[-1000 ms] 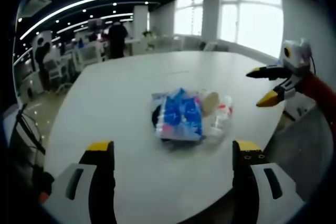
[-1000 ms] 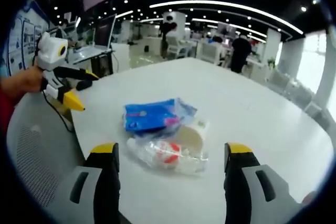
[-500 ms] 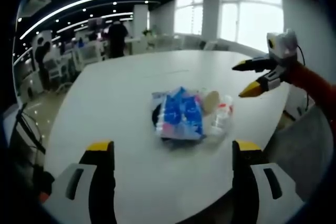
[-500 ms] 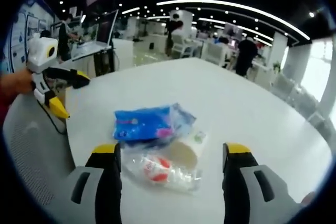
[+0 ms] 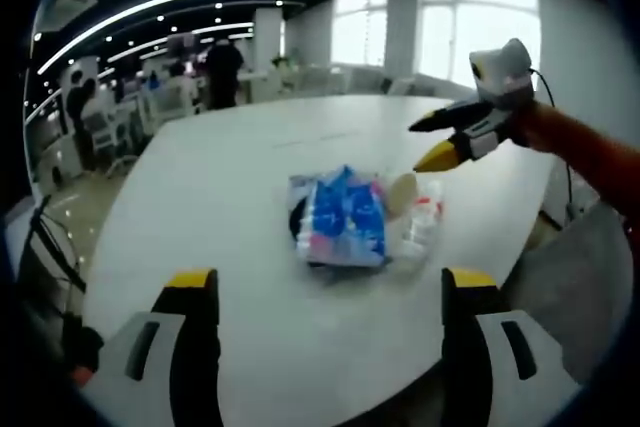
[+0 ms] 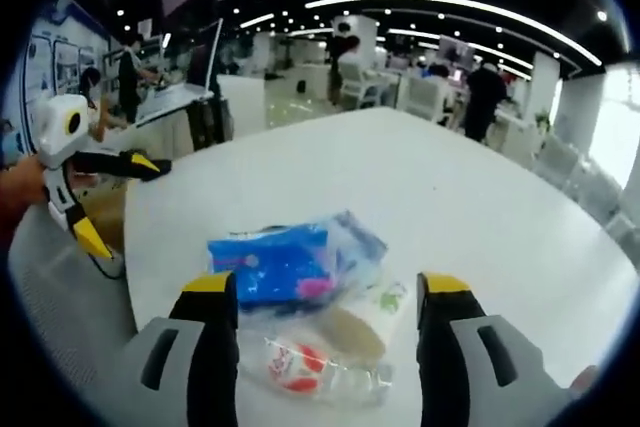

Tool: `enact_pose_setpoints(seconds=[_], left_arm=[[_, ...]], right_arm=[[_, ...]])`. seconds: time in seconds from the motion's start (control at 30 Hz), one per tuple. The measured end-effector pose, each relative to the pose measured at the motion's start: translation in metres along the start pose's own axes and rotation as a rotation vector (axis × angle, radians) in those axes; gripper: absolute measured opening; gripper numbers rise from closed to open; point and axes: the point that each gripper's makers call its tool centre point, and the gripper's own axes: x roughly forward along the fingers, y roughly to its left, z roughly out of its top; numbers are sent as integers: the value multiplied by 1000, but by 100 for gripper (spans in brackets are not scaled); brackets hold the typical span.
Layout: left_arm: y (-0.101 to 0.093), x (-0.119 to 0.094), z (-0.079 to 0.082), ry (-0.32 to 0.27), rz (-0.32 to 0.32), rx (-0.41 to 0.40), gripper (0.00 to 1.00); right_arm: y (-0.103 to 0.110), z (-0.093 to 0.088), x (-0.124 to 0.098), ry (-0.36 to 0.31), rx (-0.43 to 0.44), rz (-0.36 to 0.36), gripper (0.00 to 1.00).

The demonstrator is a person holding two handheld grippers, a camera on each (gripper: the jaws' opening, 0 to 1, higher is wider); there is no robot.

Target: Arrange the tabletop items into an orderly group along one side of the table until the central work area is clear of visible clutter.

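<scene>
A pile of items lies in the middle of the white table [image 5: 230, 157]: a blue plastic packet [image 5: 343, 217] [image 6: 285, 265], a roll of tape [image 5: 401, 192] [image 6: 362, 319] and a clear plastic bottle with a red label [image 5: 420, 227] [image 6: 312, 371]. My left gripper [image 5: 330, 302] stands open short of the pile, over the near table edge. My right gripper [image 6: 325, 307] hangs open right above the bottle and tape; in the left gripper view it [image 5: 432, 140] comes in from the right, open, above the tape. My left gripper [image 6: 100, 202] appears at the left of the right gripper view, open.
The table [image 6: 450, 187] is round-cornered and bare around the pile. A grey mesh chair back [image 6: 60, 307] stands at the near edge. Office desks, chairs and people [image 5: 222, 72] are far behind. Windows [image 5: 470, 27] lie beyond the far side.
My right gripper has moved in over the pile, closer to the bottle and tape. The left gripper and the items have stayed where they were.
</scene>
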Motion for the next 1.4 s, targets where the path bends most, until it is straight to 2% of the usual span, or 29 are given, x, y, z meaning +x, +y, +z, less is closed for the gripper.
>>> enact_pose_setpoints(seconds=[0.2, 0.53, 0.67, 0.87, 1.4], left_arm=[[0, 0, 0, 2, -2, -2, 89], [-2, 2, -3, 16, -13, 0, 88], [-3, 2, -4, 21, -18, -2, 88], [-3, 2, -5, 23, -19, -6, 87], [-4, 3, -6, 33, -27, -10, 85]], right_arm=[[2, 4, 18, 6, -21, 19, 66], [2, -5, 49, 38, -7, 57, 59], [1, -5, 56, 37, 19, 74, 53], [4, -8, 65, 53, 8, 98, 45], [8, -17, 85, 87, -15, 135, 35]])
